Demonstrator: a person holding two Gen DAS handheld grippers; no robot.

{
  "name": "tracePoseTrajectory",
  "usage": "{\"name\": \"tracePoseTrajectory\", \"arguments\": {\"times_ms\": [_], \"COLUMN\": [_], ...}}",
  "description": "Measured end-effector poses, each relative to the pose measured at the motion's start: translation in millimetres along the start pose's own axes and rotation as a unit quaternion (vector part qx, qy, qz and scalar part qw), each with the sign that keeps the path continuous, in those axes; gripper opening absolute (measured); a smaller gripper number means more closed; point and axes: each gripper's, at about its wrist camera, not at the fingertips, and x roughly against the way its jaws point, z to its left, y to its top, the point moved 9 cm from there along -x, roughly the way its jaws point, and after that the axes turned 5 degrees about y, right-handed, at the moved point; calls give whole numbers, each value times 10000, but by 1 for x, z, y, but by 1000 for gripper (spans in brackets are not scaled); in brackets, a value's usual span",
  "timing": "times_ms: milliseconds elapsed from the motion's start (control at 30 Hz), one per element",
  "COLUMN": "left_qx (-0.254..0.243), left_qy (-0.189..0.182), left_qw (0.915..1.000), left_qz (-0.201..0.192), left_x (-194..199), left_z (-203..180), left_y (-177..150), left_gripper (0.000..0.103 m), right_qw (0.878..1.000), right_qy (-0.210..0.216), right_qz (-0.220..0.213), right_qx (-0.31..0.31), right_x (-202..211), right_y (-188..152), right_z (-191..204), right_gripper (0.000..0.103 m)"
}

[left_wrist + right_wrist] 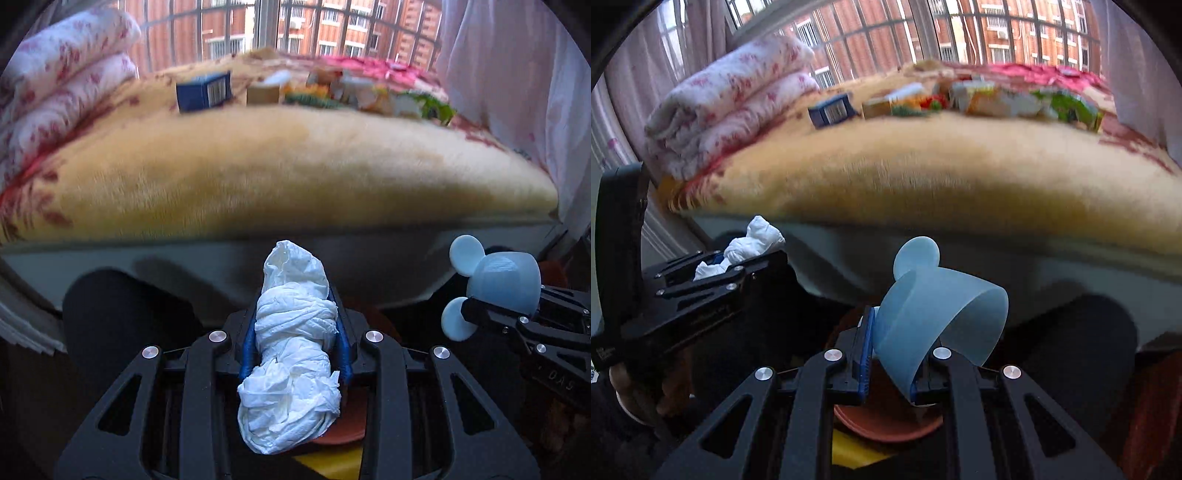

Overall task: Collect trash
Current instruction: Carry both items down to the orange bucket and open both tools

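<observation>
My left gripper [295, 325] is shut on a crumpled white tissue wad [291, 354], held in front of the bed's edge; it also shows in the right wrist view [746, 245]. My right gripper [892, 354] is shut on a pale blue silicone cup with round ears [938, 310], also seen at the right of the left wrist view [498, 284]. Below both grippers is a reddish-brown bin rim [886, 424] with a yellow liner [853, 454]. On the bed lie a dark blue box [203, 90], a small cardboard box [263, 92] and several colourful wrappers [1027, 99].
A tan plush blanket [277, 166] covers the bed; its white side [388, 266] faces me. Folded floral quilts [727, 107] lie at the bed's left. A barred window [258, 26] and sheer curtains [517, 74] stand behind.
</observation>
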Motion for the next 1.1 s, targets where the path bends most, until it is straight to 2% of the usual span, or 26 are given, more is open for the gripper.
{"name": "tracePoseTrajectory", "arguments": {"times_ms": [200,700,733,767,800,833,867,1100], "left_qx": [-31,-35,-33,-34,-31,-31,-10,74], "left_qy": [16,20,14,6,-2,-16,-33,-59], "left_qw": [9997,9993,9992,9991,9990,9989,9989,9990], "left_qz": [260,373,391,412,443,465,459,444], "left_x": [-15,-24,-24,-24,-25,-26,-26,-28], "left_z": [-4,-4,-4,-4,-5,-5,-5,-2], "left_y": [-11,-13,-15,-15,-16,-17,-17,-16], "left_gripper": [32,33,33,38,52,62,76,79], "right_qw": [9996,9986,9986,9986,9984,9985,9987,9990], "right_qy": [80,21,15,3,6,-9,-40,-149], "right_qz": [259,529,532,537,563,545,509,387], "right_qx": [0,-16,-18,-21,-41,-49,-44,-185], "right_x": [-18,-32,-33,-33,-35,-36,-36,-29], "right_y": [-7,-17,-16,-17,-18,-17,-16,-11], "right_z": [2,-2,-1,-1,-3,-3,-4,-19], "right_gripper": [15,16,18,19,36,58,64,64]}}
